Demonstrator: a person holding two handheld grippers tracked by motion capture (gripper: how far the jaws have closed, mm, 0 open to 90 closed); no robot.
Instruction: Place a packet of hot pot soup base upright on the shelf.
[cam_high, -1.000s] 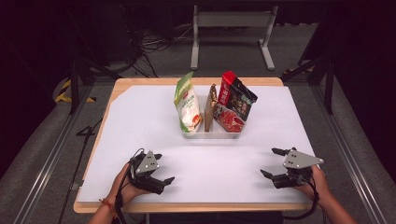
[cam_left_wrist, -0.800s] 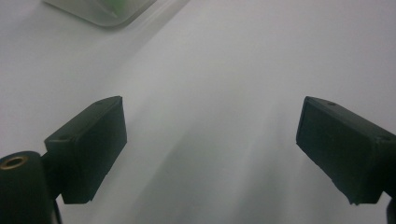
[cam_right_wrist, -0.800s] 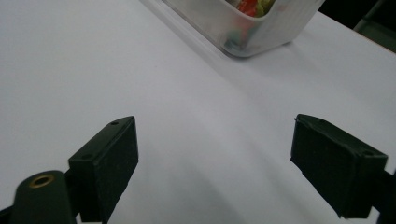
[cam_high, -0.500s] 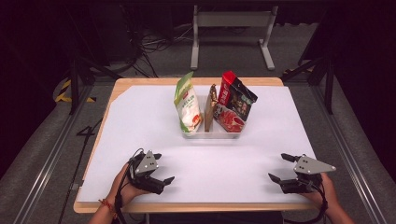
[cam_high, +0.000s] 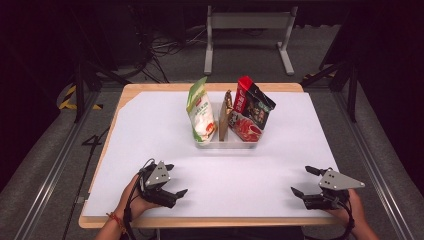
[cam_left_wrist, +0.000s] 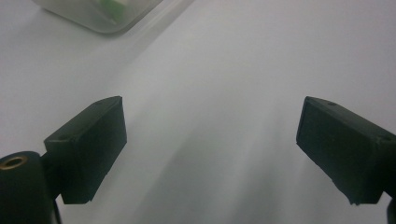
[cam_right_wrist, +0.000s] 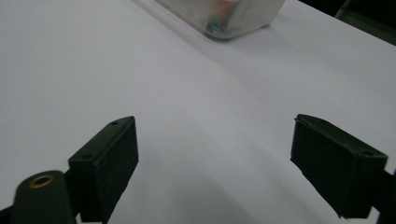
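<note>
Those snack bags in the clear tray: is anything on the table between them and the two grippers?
Nothing visible. Bare white table lies between the left gripper, the right gripper and the clear tray holding the snack bags. Both grippers' fingers are spread.

In the left gripper view the clear plastic tray (cam_left_wrist: 100, 16) is blurred and cut off by the top edge. The right gripper view crops it likewise. From above, the thin brown packet (cam_high: 224, 117) stands edge-on, its print unreadable.

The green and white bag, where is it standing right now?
In the high view, the green and white bag stands upright at the left end of the clear tray, mid-table, beside a brown packet.
</note>
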